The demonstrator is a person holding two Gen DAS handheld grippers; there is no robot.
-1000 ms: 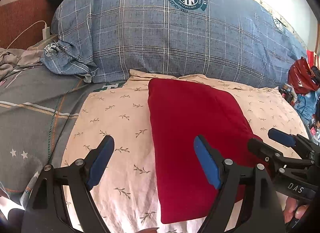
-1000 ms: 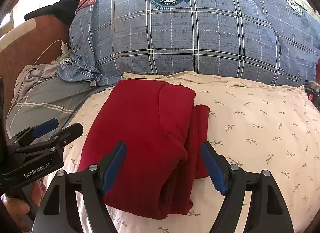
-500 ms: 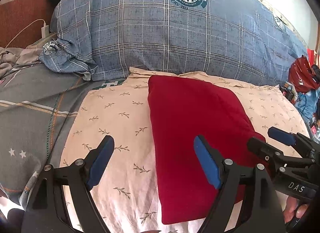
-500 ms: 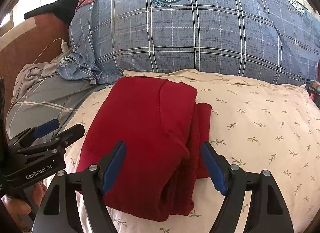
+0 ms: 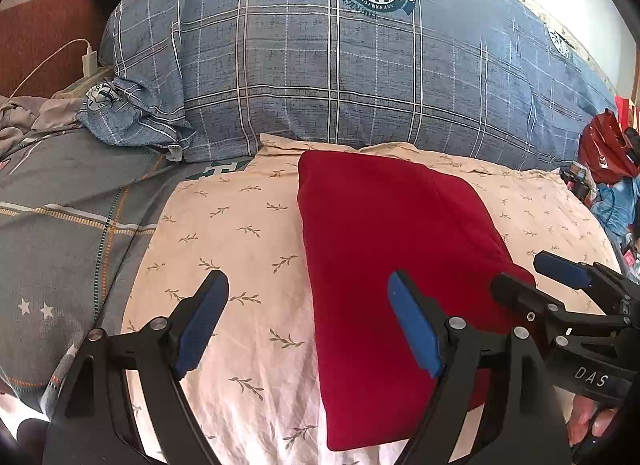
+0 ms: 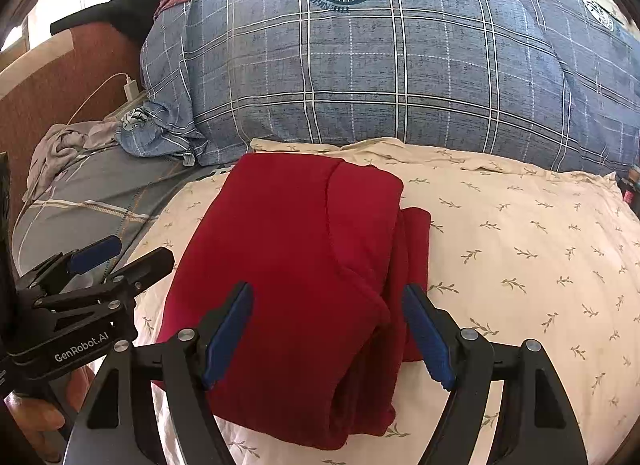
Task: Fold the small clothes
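There it was: the red garment [image 6: 288, 265], folded into a thick oblong bundle, a narrower folded layer poking out along its right side. It lay on the cream leaf-print pillow [image 6: 520, 249] on the bed, just short of the big blue plaid duvet [image 6: 400, 73] at the bed's far edge. The left gripper [image 5: 308, 325] hovered over the garment's left edge, jaws spread, nothing between them. The right gripper [image 6: 328, 329] hung above the bundle's near end, jaws spread wide too, both tilted downward.

garment [image 5: 384, 249] on pillow [image 5: 240, 249] (duvet [image 5: 360, 77] behind)
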